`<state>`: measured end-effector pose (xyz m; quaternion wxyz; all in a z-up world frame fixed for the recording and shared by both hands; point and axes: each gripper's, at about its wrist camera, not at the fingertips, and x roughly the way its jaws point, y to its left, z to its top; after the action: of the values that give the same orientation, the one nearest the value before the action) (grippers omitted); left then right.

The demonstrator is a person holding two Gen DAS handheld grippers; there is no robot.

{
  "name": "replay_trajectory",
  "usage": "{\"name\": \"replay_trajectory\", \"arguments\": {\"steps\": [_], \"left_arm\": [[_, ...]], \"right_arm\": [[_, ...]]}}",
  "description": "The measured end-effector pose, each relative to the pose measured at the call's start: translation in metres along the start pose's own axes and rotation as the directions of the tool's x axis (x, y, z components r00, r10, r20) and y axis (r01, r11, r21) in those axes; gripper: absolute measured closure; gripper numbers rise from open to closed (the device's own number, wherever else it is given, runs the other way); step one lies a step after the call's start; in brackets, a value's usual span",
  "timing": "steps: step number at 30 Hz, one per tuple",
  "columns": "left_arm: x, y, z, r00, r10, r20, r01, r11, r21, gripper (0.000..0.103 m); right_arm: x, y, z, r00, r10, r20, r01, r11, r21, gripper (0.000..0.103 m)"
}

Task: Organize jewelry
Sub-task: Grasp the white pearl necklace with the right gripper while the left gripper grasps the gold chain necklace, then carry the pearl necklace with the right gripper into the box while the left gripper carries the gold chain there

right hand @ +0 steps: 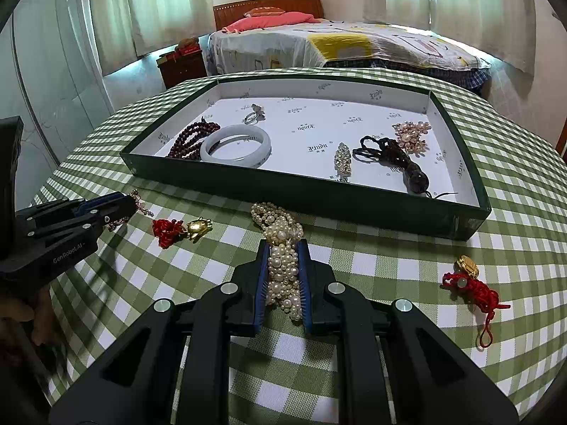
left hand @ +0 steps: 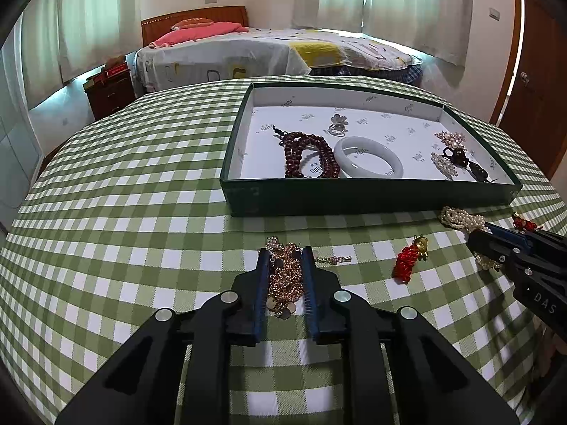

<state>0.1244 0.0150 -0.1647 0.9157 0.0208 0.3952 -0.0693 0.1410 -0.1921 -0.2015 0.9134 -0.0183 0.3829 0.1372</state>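
- Jewelry lies partly in a green tray [right hand: 354, 198] with a white printed lining, and partly on the checked cloth [left hand: 124, 212] in front of it.
- In the tray: dark red beads [left hand: 308, 154] coiled at the left, with a pale bangle [left hand: 368, 157] touching them, and a ring [left hand: 335, 128] just behind.
- At the tray's right: a pearl brooch [right hand: 411, 136], a crystal clip [right hand: 343, 158] and a dark beaded piece with black cords [right hand: 397, 163].
- Left gripper [left hand: 286, 265] has its jaws drawn in on a gold chain [left hand: 285, 276], a bunched heap of rosy-gold links with small discs, lying on the cloth before the tray's left half.
- Right gripper [right hand: 283, 258] is clamped on a pearl strand [right hand: 281, 248], cream beads of mixed size in a thick bundle, whose far end lies on the cloth near the tray's front wall.
- Between the grippers lies a red knotted charm with a gold figure [left hand: 411, 256].
- A second red charm [right hand: 471, 283] with a gold bead lies on the cloth right of the right gripper.
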Motion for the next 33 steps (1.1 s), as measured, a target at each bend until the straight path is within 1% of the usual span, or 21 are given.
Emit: {"name": "replay_trajectory", "arguments": {"steps": [4, 10, 21, 33], "left_arm": [[-0.001, -0.002, 0.0, 1.0, 0.013, 0.005, -0.013, 1.0, 0.009, 0.087], [-0.004, 0.002, -0.001, 1.0, 0.014, 0.017, -0.014, 1.0, -0.014, 0.089], [-0.015, 0.003, 0.004, 0.999, 0.009, 0.054, -0.007, 1.0, -0.03, 0.089], [-0.031, 0.001, 0.012, 0.995, 0.0, 0.098, 0.003, 0.999, -0.032, 0.089]], "right_arm": [[-0.002, -0.001, -0.001, 1.0, 0.004, 0.009, -0.004, 1.0, 0.008, 0.088], [-0.004, -0.002, -0.002, 1.0, 0.005, 0.029, -0.006, 1.0, 0.016, 0.088], [-0.015, -0.001, -0.002, 0.998, 0.008, 0.068, -0.01, 1.0, 0.021, 0.091], [-0.032, 0.0, 0.0, 0.995, 0.006, 0.105, -0.008, 1.0, 0.015, 0.091]]}}
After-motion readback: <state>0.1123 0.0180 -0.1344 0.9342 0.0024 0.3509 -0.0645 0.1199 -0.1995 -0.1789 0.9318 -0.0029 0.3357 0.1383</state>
